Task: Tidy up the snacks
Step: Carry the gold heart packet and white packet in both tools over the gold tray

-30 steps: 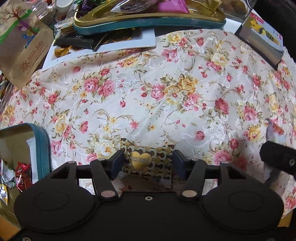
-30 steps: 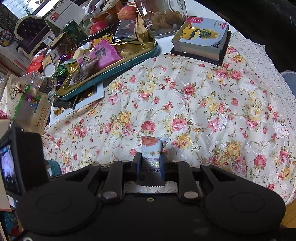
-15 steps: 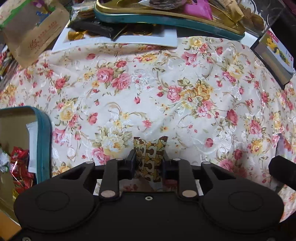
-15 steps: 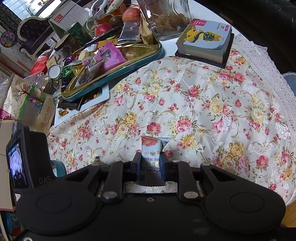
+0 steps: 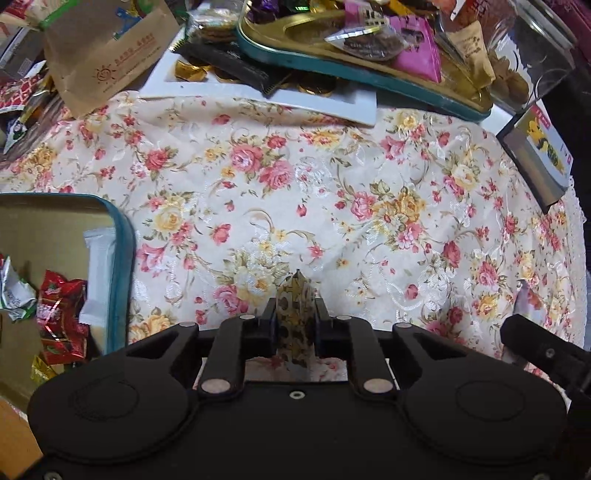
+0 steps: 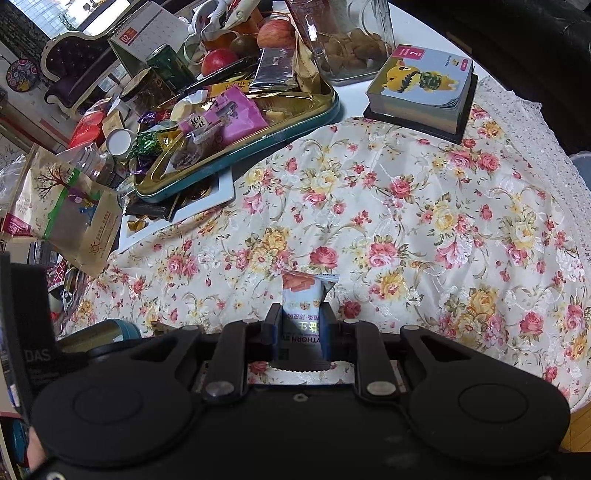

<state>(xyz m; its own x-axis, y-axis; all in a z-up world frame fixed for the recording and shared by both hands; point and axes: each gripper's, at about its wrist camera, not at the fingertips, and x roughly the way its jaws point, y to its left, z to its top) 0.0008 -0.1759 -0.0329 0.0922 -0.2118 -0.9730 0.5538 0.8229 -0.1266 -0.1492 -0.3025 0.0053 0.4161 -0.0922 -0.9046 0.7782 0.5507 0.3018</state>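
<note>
Gold-patterned snack packet (image 5: 295, 317) pinched in left gripper (image 5: 295, 325), narrower than a second ago, over floral tablecloth (image 5: 332, 206) beside teal tin (image 5: 123, 258); pale snack packet (image 6: 301, 314) clamped unchanged in right gripper (image 6: 300, 326)

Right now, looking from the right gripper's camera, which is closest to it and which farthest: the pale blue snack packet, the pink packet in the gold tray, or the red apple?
1. Pale blue snack packet: pinched between the right gripper fingers.
2. Pink packet: ahead and left, lying in the gold tray.
3. Red apple: farthest, behind the tray at the table's back.
</note>
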